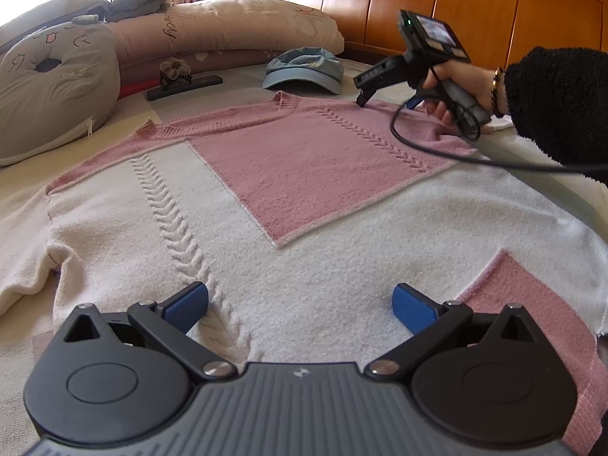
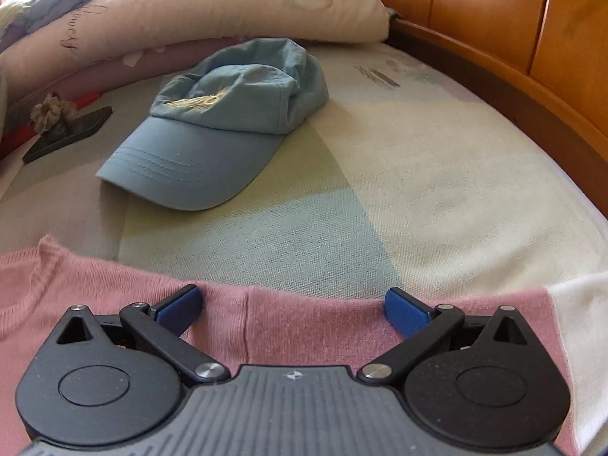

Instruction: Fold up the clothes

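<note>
A pink and white knitted sweater (image 1: 304, 205) lies spread flat on the bed, neckline toward the headboard. My left gripper (image 1: 300, 304) hovers open over its white lower part, blue pads wide apart with nothing between them. In the left wrist view, a hand in a black sleeve holds my right gripper (image 1: 363, 95) just above the sweater's far pink shoulder edge. In the right wrist view that gripper (image 2: 292, 306) stands open above the pink shoulder (image 2: 266, 326), its pads apart and holding no fabric.
A light blue cap (image 2: 224, 114) lies on the bedsheet (image 2: 418, 174) just beyond the sweater. Pillows (image 1: 228, 22) and a grey cushion (image 1: 53, 87) line the far left. A dark flat object (image 1: 186, 85) lies near them. The wooden headboard (image 1: 475, 3) bounds the far side.
</note>
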Demonstrator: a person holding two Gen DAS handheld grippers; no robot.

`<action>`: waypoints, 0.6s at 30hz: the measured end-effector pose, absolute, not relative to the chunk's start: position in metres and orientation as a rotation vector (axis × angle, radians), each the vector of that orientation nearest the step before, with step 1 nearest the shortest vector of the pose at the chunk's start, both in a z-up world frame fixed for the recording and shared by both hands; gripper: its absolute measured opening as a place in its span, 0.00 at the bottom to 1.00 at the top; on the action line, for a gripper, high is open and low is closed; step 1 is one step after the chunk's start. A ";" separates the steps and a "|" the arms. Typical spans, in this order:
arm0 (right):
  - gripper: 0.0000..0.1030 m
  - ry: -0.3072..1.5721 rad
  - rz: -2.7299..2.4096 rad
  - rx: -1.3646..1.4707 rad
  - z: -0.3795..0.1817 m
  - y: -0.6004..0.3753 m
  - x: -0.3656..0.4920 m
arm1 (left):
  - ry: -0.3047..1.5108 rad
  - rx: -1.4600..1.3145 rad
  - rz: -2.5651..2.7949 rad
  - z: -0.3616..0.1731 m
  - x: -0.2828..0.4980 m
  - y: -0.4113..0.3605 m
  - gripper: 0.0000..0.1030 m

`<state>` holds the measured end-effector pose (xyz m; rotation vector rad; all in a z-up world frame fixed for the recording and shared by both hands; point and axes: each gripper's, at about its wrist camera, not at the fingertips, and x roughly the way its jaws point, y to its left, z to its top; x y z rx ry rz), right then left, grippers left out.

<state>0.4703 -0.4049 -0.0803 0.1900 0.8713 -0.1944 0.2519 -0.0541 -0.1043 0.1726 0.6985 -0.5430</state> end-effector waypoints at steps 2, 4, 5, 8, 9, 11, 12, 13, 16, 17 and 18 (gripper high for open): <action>1.00 0.876 -0.185 0.206 -0.076 -0.400 0.469 | 0.700 0.174 -0.541 -0.104 0.252 -0.054 0.99; 1.00 0.880 -0.175 0.221 -0.071 -0.394 0.467 | 0.703 0.175 -0.538 -0.103 0.251 -0.055 0.99; 1.00 0.883 -0.171 0.229 -0.069 -0.392 0.466 | 0.704 0.174 -0.537 -0.102 0.251 -0.055 0.99; 1.00 0.899 -0.165 0.158 -0.078 -0.376 0.474 | 0.706 0.172 -0.544 -0.101 0.251 -0.054 0.99; 1.00 0.906 -0.165 0.115 -0.084 -0.369 0.479 | 0.708 0.170 -0.545 -0.101 0.251 -0.054 0.99; 1.00 0.876 -0.169 0.068 -0.093 -0.362 0.487 | 0.710 0.165 -0.543 -0.102 0.252 -0.054 0.99; 1.00 0.861 -0.167 0.085 -0.093 -0.364 0.492 | 0.710 0.164 -0.542 -0.102 0.252 -0.054 0.99; 1.00 0.851 -0.164 0.103 -0.094 -0.368 0.497 | 0.709 0.169 -0.540 -0.103 0.251 -0.055 0.99; 1.00 0.881 -0.182 0.153 -0.083 -0.377 0.506 | 0.710 0.190 -0.540 -0.101 0.248 -0.058 0.99; 1.00 0.884 -0.180 0.166 -0.078 -0.379 0.504 | 0.712 0.190 -0.545 -0.099 0.247 -0.057 0.99; 1.00 0.870 -0.158 0.169 -0.070 -0.378 0.496 | 0.710 0.187 -0.550 -0.098 0.246 -0.057 0.99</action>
